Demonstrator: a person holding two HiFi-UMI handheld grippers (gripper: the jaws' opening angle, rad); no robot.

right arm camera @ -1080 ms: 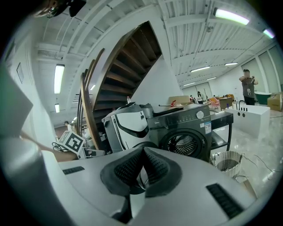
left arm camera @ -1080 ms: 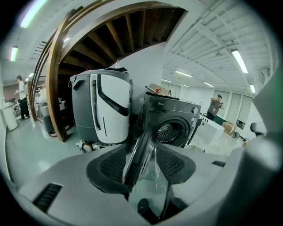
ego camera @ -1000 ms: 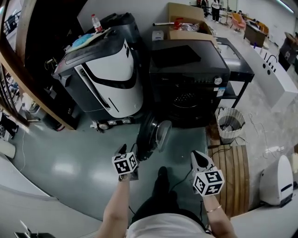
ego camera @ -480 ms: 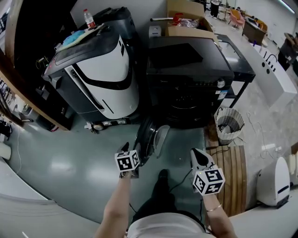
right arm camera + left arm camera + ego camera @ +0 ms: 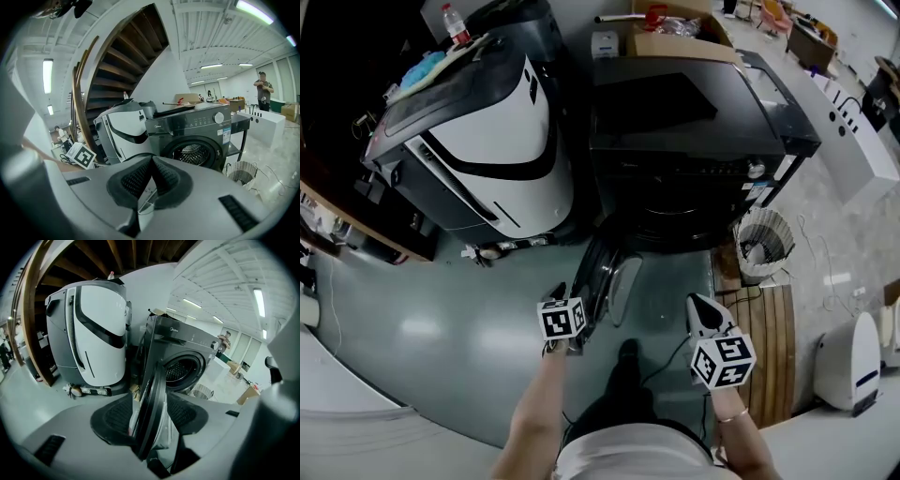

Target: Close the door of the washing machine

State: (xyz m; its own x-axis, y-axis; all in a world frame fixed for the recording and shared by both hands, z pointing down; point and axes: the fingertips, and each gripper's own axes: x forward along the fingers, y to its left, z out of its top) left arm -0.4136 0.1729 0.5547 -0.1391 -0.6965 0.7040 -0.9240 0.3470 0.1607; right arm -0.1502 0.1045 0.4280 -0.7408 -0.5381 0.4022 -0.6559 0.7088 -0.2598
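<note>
The black washing machine (image 5: 675, 103) stands ahead with its round door (image 5: 602, 272) swung out toward me. My left gripper (image 5: 562, 294) sits at the door's free edge. In the left gripper view its jaws (image 5: 152, 401) are open and straddle the door's rim (image 5: 157, 380), seen edge-on; whether the pads press on it I cannot tell. Behind the rim the drum opening (image 5: 183, 371) shows. My right gripper (image 5: 696, 302) hangs to the right of the door, apart from it. Its pads (image 5: 152, 159) meet with nothing held, and it faces the machine's front (image 5: 187, 124).
A large white and grey appliance (image 5: 487, 131) stands close on the machine's left. A pale basket (image 5: 759, 246) and a slatted wooden mat (image 5: 764, 347) lie to the right. A cardboard box (image 5: 675, 37) sits behind. My shoe (image 5: 626, 352) is below the door.
Both hands have moved forward toward the machine, which now fills more of the view. The left gripper has come up to the door's edge. The right gripper stays shut.
</note>
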